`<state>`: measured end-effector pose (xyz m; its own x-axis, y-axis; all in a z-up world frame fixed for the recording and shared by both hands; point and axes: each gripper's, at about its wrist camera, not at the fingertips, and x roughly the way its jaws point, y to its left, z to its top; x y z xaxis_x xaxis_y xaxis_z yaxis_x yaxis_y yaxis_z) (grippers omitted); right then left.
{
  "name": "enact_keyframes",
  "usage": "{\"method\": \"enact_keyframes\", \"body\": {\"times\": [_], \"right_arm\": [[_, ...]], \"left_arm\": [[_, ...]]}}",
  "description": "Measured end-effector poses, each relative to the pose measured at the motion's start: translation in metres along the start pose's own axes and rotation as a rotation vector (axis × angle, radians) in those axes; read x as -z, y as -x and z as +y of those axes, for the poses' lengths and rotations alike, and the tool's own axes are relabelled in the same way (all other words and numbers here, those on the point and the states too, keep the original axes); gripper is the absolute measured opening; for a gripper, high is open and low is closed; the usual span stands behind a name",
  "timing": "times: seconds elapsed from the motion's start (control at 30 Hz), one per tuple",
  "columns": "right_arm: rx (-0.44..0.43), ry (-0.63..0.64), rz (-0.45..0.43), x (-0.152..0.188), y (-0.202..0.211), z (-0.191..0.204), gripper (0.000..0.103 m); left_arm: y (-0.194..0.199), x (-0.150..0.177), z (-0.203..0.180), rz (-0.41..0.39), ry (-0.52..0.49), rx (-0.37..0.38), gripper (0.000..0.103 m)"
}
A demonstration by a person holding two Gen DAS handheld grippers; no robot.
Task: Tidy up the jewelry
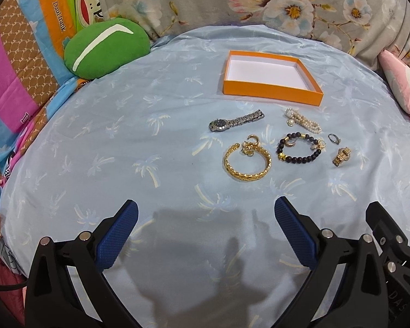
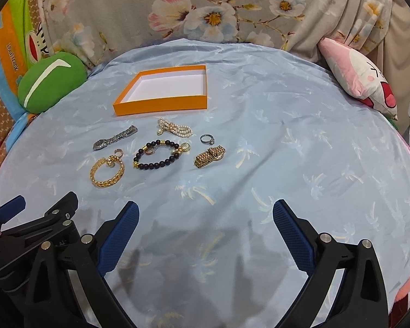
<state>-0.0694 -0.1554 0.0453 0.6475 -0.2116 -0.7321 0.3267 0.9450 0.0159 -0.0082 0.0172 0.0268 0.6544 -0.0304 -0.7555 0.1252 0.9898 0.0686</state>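
Both grippers spread wide and holding nothing, low over a pale blue palm-print cloth [image 1: 123, 142].

Left gripper [image 1: 206, 213] and right gripper [image 2: 205, 213] side by side, blue pads [image 1: 117, 237] parted, well short of the jewelry. Beyond, 1 shallow orange box [image 1: 270, 88] with a white floor, open on the cloth. Near its front wall, a silver watch [image 1: 233, 122] and a pearl bracelet [image 1: 303, 121]. Closer in, a gold braided bangle [image 1: 247, 161] with small gold pieces touching its far rim, a black bead bracelet [image 1: 300, 149] just beside it, then a small silver ring [image 2: 207, 138] and a gold link watch [image 2: 210, 157]. Green cushion [image 1: 106, 47] at far left, pink plush pillow [image 2: 360, 75] at far right, floral fabric [image 2: 205, 8] behind.
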Motion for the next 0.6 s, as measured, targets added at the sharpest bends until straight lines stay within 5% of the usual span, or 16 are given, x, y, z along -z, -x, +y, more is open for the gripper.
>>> {"method": "enact_keyframes", "body": {"times": [0.6], "right_arm": [[0.021, 0.02, -0.013, 0.002, 0.018, 0.008, 0.093]], "left_arm": [[0.019, 0.001, 0.006, -0.008, -0.001, 0.009, 0.097]]}}
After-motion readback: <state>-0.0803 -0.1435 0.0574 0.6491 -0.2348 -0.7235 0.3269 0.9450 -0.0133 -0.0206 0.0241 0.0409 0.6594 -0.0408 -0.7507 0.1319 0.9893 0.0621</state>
